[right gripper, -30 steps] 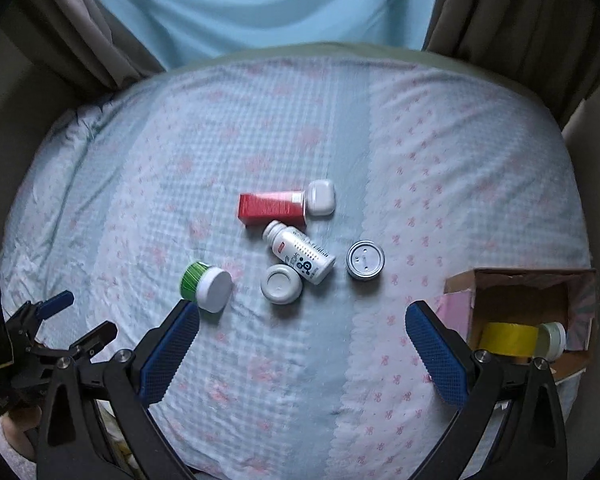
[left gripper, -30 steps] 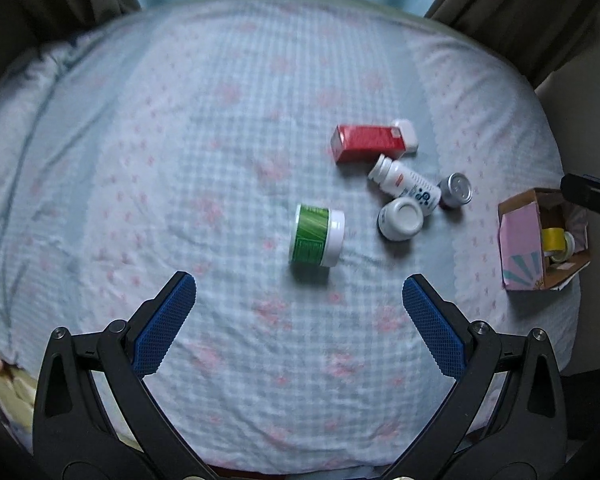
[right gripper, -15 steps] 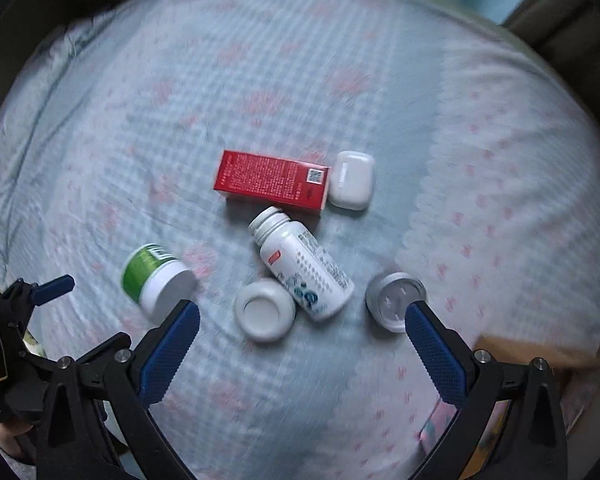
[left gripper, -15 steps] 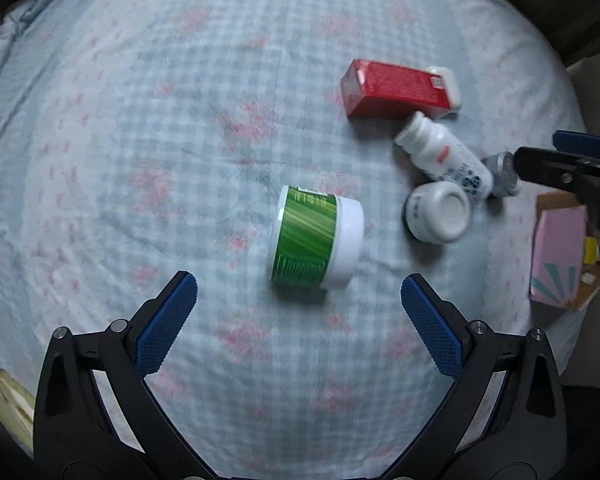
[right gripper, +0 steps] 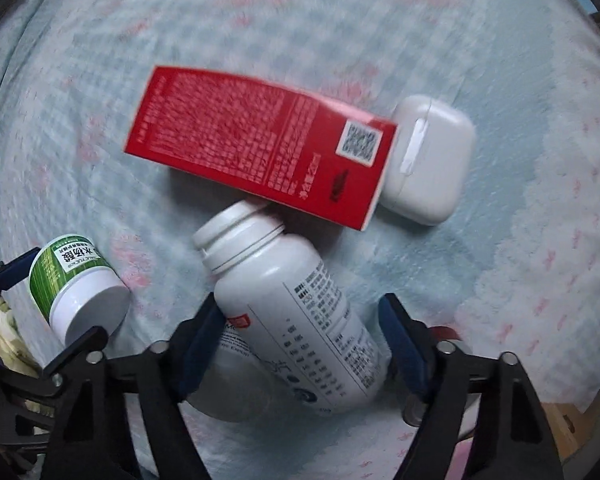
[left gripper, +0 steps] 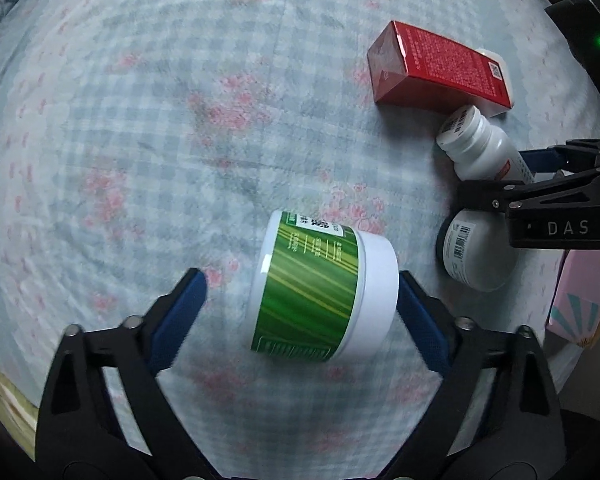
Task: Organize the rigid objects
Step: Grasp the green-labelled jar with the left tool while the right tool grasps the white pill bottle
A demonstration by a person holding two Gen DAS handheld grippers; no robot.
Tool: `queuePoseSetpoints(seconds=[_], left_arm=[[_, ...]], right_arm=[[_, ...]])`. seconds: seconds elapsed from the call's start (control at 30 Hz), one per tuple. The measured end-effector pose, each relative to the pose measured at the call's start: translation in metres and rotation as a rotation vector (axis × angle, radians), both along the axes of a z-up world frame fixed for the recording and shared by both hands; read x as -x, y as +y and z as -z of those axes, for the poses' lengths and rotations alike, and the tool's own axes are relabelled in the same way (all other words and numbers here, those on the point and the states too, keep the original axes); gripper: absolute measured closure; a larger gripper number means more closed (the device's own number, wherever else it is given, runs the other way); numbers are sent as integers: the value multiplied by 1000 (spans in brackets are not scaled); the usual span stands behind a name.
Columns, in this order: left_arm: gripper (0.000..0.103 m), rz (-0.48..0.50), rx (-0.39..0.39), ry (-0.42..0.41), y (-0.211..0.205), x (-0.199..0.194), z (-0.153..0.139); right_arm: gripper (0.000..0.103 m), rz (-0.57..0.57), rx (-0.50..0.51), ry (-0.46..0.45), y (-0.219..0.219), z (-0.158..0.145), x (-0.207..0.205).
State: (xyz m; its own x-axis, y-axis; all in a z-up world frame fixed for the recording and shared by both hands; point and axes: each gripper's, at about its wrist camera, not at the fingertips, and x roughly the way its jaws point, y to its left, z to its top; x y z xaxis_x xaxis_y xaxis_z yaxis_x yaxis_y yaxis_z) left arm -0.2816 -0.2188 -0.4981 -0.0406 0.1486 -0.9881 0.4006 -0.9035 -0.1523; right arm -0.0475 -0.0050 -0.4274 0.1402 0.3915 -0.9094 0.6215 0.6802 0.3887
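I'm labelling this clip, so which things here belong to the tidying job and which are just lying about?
Job:
- green jar, between the closing left hand-held gripper
- white bottle, between the closing right hand-held gripper
- red box
- white case
- white jar

Lying about:
- bedsheet

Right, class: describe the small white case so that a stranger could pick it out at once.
Start at the checked bedspread and find the red box lying flat on it. The white case touches that box's barcode end. Unlike the bottle and green jar, it is a smooth, rounded, label-free square.
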Motion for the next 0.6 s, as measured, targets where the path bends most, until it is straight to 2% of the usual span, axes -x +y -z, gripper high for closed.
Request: queuePoseSetpoints(seconds=[0.07, 0.2, 0.27, 0.37, 0.47, 0.6], left_arm=[[21, -1, -5, -11, 2, 1, 5], [39, -5, -27, -19, 4, 1, 13], [45, -3, -48, -10, 6, 0, 15], [45, 15, -28, -2, 11, -1, 14], [46, 6, -44, 10, 10, -5, 12], [46, -16, -45, 23, 8, -14, 7]], right_arm=[[37, -3, -6, -3, 2, 2, 1], [39, -10, 13, 1, 6, 1, 1], [40, -27, 34, 6, 9, 0, 1], [45, -88, 92, 16, 19, -3, -1], [48, -127, 136, 21, 27, -7, -2], [50, -86, 143, 19, 29, -13, 6]])
